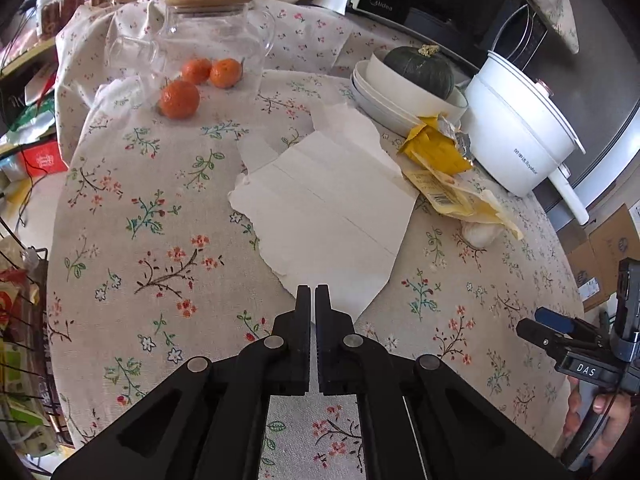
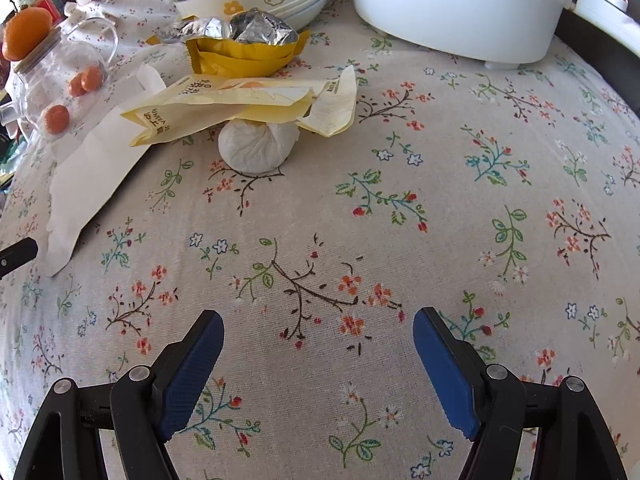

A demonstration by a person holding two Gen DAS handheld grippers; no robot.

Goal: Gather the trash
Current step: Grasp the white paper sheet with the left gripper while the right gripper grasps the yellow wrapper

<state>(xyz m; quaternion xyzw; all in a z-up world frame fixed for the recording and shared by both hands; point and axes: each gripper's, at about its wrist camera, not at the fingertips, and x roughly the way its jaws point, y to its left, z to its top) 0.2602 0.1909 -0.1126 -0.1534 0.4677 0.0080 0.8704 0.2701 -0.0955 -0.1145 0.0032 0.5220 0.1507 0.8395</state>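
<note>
Daylit floral-clothed table (image 2: 460, 208), cluttered shelves (image 1: 24, 80)

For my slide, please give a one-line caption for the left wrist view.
Left hand-held gripper, shut, at the near corner of the torn white paper on a floral tablecloth.

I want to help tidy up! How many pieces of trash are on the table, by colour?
White: 2, the torn paper and the tissue ball
Yellow: 2, the foil wrapper and the pale wrapper
Total: 4
</note>
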